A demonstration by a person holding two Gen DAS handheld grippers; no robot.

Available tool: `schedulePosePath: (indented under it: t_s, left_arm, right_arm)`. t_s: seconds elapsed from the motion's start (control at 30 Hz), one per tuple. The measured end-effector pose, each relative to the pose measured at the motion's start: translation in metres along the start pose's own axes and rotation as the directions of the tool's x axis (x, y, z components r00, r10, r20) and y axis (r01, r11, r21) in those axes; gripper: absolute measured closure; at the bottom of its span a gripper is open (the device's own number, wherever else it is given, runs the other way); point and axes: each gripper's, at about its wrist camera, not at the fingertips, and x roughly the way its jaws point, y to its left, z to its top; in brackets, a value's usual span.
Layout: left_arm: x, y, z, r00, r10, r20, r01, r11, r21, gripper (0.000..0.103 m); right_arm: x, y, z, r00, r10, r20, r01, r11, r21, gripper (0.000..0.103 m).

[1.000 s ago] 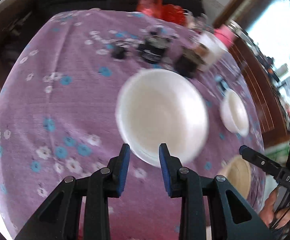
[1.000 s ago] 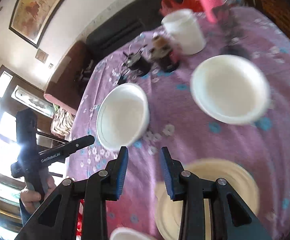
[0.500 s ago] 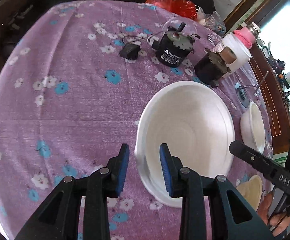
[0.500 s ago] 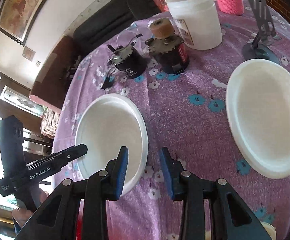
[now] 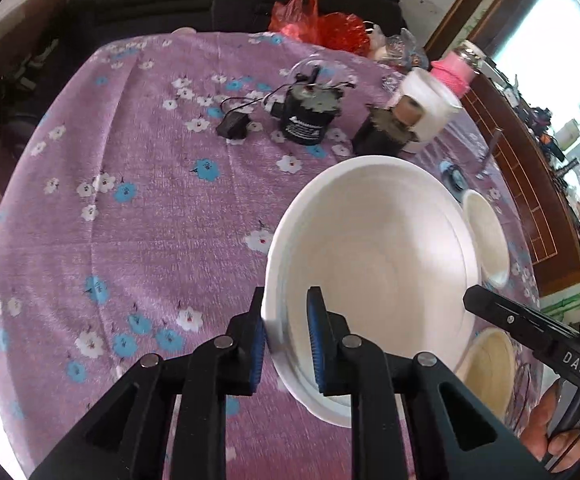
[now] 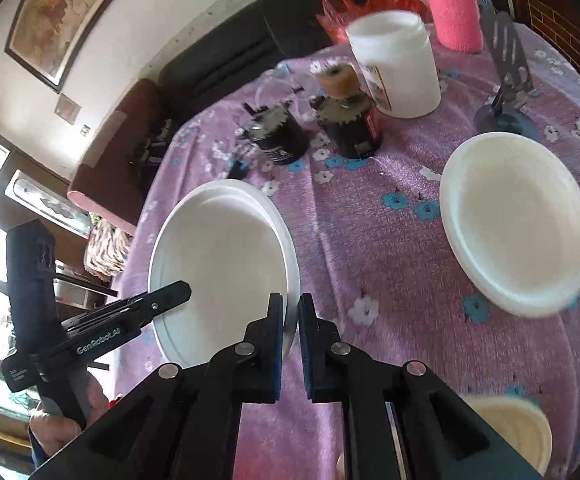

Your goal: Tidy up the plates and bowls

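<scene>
Two grippers are being closed on one white plate on the purple tablecloth, the left gripper and right gripper each pinching its thin rim, which is probably light and bendy.

Both jaws just closed: left gripper and right gripper, seemingly pinching the white plate rim.

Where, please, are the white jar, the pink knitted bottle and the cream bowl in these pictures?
white jar [image 6: 399, 68]: right wrist view, on its side wall.
pink knitted bottle [image 6: 457, 18]: right wrist view, on the knitted sleeve.
cream bowl [image 6: 509, 436]: right wrist view, on its inside, near the lower right edge.
</scene>
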Motion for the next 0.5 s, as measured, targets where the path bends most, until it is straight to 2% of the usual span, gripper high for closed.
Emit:
schedulePosePath:
  t_s: [0.23, 0.5]
  left_arm:
    - [-0.032, -0.022, -0.03, 1.0, -0.023, 0.013, 0.023, 0.998, 0.052, 0.083]
    - [-0.064, -0.052, -0.082, 0.998, -0.051, 0.034, 0.046, 0.991, 0.127, 0.077]
  right_arm:
    - [-0.046, 0.009, -0.029, 0.998, 0.038, 0.04, -0.038, 0.999, -0.013, 0.094]
    - [-0.101, 0.009, -0.085, 0.995, 0.068, 0.078, -0.065, 0.997, -0.039, 0.094]
